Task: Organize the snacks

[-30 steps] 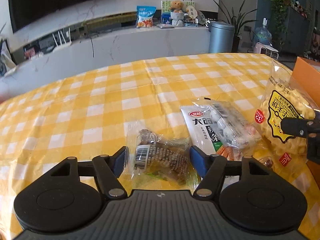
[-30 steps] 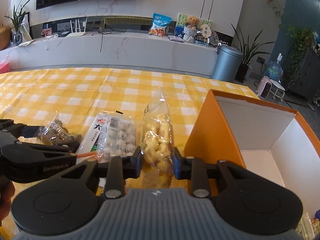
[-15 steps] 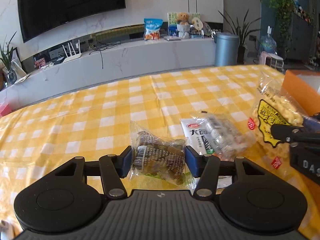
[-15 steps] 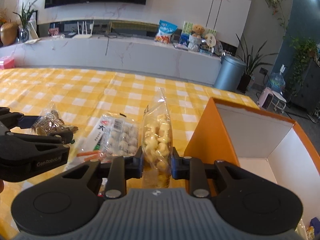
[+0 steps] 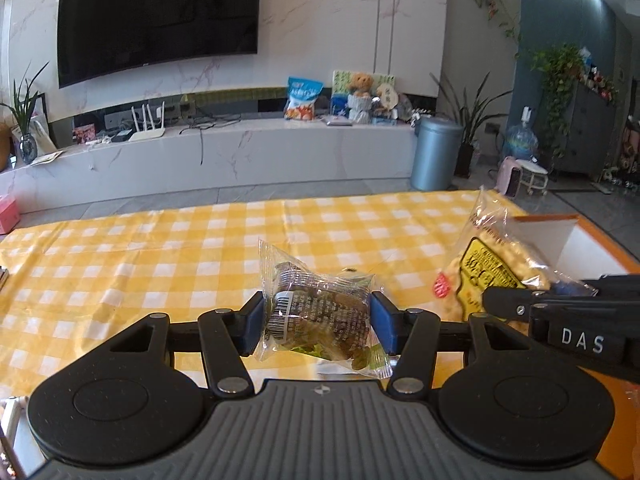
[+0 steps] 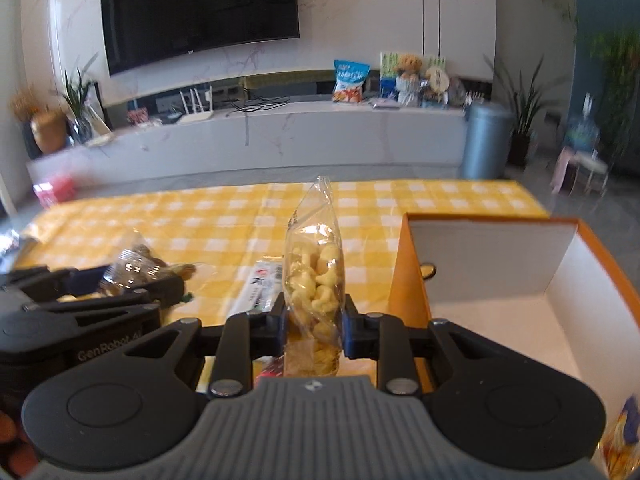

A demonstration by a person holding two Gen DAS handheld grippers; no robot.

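Note:
My left gripper (image 5: 318, 326) is shut on a clear packet of dark brown snack (image 5: 320, 316) and holds it above the yellow checked table (image 5: 180, 264). My right gripper (image 6: 314, 322) is shut on a clear bag of yellow puffed snacks (image 6: 316, 280), held upright just left of the open orange box (image 6: 408, 272). The yellow bag (image 5: 486, 276) and the right gripper also show at the right of the left wrist view. The left gripper (image 6: 120, 288) with its packet shows at the left of the right wrist view.
A white snack packet with red print (image 6: 260, 286) lies on the table between the grippers. The orange box has white inner walls (image 6: 492, 256) and another snack bag at its near right corner (image 6: 620, 440). A marble counter and a grey bin (image 5: 436, 152) stand beyond the table.
Both grippers have risen from the table with their packets. The white packets on the table have dropped out of the left wrist view. The right gripper has moved closer to the orange box.

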